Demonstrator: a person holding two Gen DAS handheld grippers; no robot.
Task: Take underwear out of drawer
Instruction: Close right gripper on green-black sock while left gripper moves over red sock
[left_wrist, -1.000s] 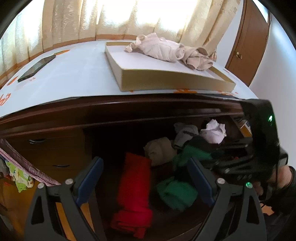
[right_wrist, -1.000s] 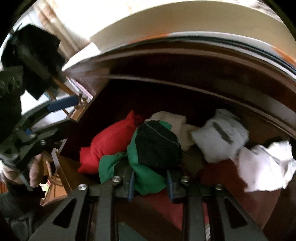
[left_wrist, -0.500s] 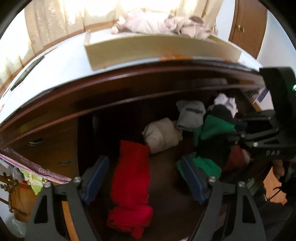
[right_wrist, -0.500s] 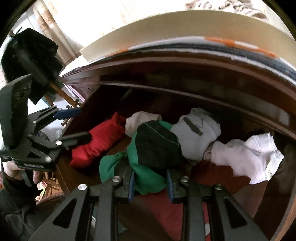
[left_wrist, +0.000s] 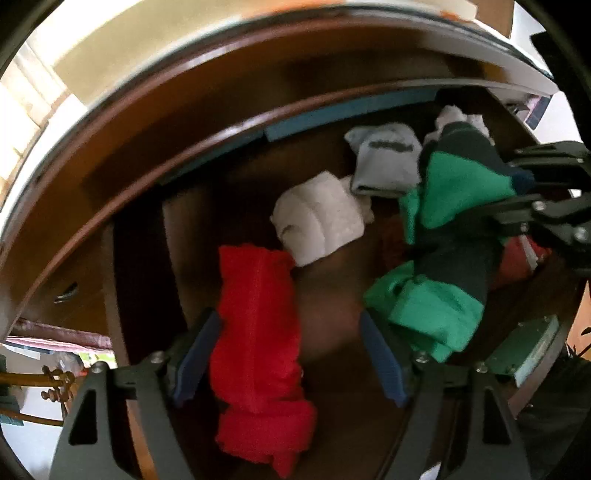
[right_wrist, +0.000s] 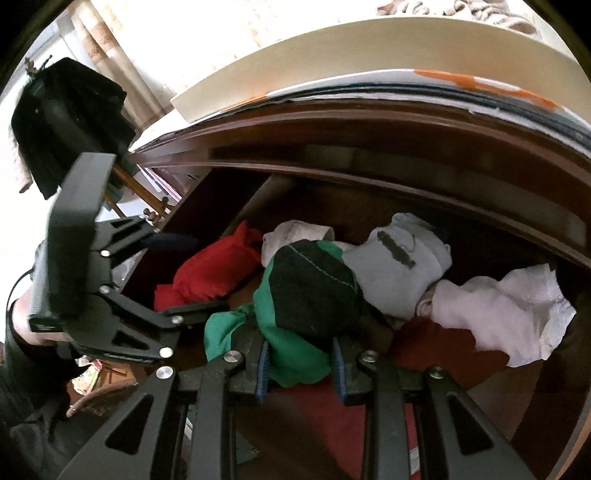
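The right gripper (right_wrist: 299, 363) has its jaws clamped on the green underwear (right_wrist: 295, 295) above the drawer (left_wrist: 140, 236); the left gripper (left_wrist: 291, 354), jaws closing but not yet gripping, straddles the red underwear (left_wrist: 258, 332).

Green-and-black underwear (right_wrist: 306, 295) bunched, lifted above open dark wooden drawer (left_wrist: 147, 229), red underwear (left_wrist: 255, 332) inside

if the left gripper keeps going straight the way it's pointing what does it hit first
Most likely the red underwear. It lies between the left gripper's closing jaws, nearer the left-hand finger, and nothing shows in front of it. The pads are not pressing on it yet. Depth is hard to judge; it might brush the drawer floor beside it.
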